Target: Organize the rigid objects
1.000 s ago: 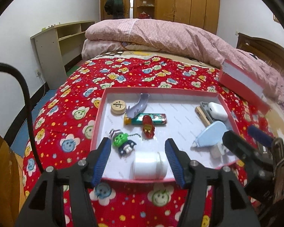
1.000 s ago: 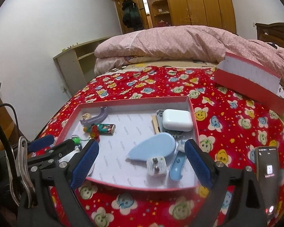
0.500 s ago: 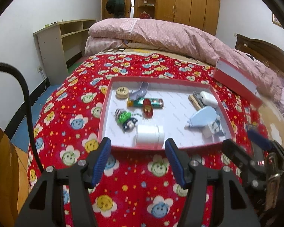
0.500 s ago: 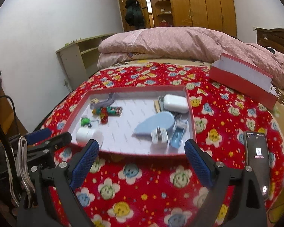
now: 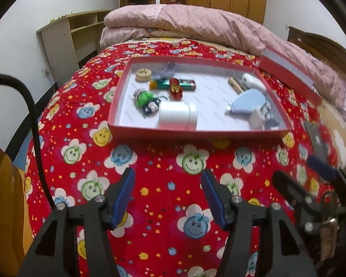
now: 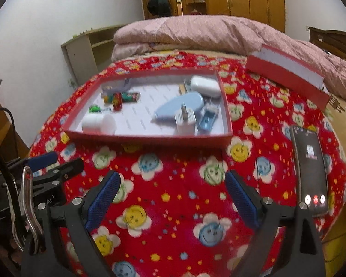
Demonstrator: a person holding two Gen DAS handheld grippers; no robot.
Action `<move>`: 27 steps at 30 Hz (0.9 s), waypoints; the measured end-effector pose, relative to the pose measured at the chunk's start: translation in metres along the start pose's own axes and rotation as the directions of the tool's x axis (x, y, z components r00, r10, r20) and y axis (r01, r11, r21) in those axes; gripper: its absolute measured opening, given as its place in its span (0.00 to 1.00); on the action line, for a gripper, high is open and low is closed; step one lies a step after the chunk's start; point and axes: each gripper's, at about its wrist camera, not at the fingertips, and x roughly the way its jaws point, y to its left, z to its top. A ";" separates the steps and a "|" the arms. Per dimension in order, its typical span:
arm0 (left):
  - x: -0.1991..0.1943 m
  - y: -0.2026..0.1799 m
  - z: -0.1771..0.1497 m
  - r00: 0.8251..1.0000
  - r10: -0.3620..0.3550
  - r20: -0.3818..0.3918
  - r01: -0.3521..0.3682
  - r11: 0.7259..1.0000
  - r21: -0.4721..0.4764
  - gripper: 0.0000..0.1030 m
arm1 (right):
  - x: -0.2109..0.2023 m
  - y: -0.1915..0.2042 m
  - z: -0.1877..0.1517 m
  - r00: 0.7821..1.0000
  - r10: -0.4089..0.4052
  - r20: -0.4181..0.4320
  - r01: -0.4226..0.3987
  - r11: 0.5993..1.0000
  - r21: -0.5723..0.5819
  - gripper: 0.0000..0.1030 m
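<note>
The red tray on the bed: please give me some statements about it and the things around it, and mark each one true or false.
1. The white jar lies on its side inside the red tray. True.
2. The left tool grips the jar. False: it is open, with only the bedspread between its fingers.
3. A phone lies inside the tray. False: it lies on the bedspread, outside the tray.
4. The light blue teardrop-shaped item is in the tray. True.
5. The right tool holds nothing. True.
</note>
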 end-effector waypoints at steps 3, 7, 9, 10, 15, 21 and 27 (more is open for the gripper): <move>0.005 -0.004 -0.003 1.000 0.002 -0.008 -0.002 1.000 0.009 0.61 | 0.008 -0.002 -0.007 0.999 -0.017 -0.031 0.017 1.000 0.001 0.91; 0.014 -0.005 -0.007 1.000 0.002 -0.027 -0.002 1.000 0.018 0.61 | 0.017 -0.005 -0.010 0.998 -0.032 -0.054 0.033 0.999 0.007 0.91; 0.019 -0.006 -0.009 0.999 0.004 -0.041 -0.003 1.000 0.021 0.61 | 0.020 -0.006 -0.011 0.997 -0.034 -0.063 0.035 0.999 0.013 0.91; 0.021 -0.006 -0.010 0.999 0.005 -0.046 -0.004 1.000 0.020 0.61 | 0.022 -0.007 -0.012 0.997 -0.036 -0.067 0.037 0.999 0.013 0.91; 0.028 -0.003 -0.012 0.999 0.008 -0.046 -0.007 1.000 0.013 0.61 | 0.029 -0.006 -0.016 0.996 -0.042 -0.083 0.043 0.999 0.013 0.91; 0.030 -0.005 -0.013 0.999 0.021 -0.024 -0.021 0.999 0.027 0.65 | 0.035 -0.004 -0.021 0.994 -0.059 -0.088 0.060 0.998 0.007 0.91; 0.031 -0.005 -0.013 1.000 0.024 -0.019 -0.023 0.999 0.025 0.66 | 0.036 -0.004 -0.021 0.994 -0.062 -0.087 0.063 0.998 0.007 0.92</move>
